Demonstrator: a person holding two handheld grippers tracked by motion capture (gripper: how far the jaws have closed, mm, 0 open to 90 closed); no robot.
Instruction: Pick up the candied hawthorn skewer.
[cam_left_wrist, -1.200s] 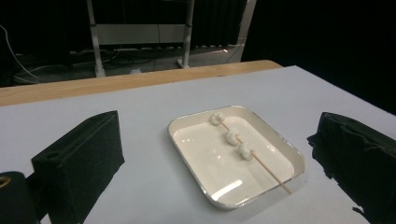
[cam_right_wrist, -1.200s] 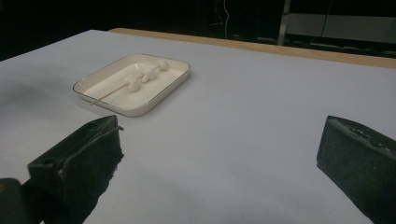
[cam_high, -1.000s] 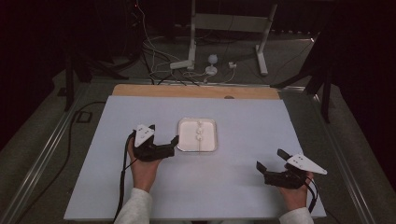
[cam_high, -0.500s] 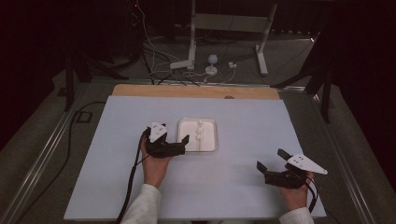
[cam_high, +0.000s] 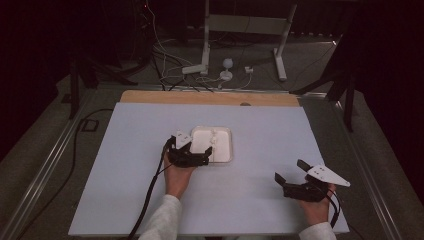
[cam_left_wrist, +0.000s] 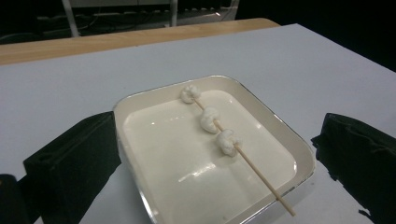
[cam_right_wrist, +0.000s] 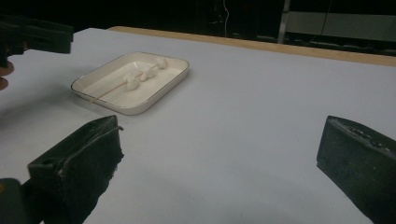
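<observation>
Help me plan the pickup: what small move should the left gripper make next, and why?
Probably ease the left gripper forward and down onto the skewer's bare stick. Its jaws stand open either side of the dish, nothing is held, and three white pieces fill the far half.

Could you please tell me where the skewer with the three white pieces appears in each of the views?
High view: the skewer lies in the white tray, just right of the left hand-held gripper.
Left gripper view: centre, running diagonally across the tray.
Right gripper view: upper left, in the tray.
Shared landmark: the tray's silver-edged rim.
</observation>
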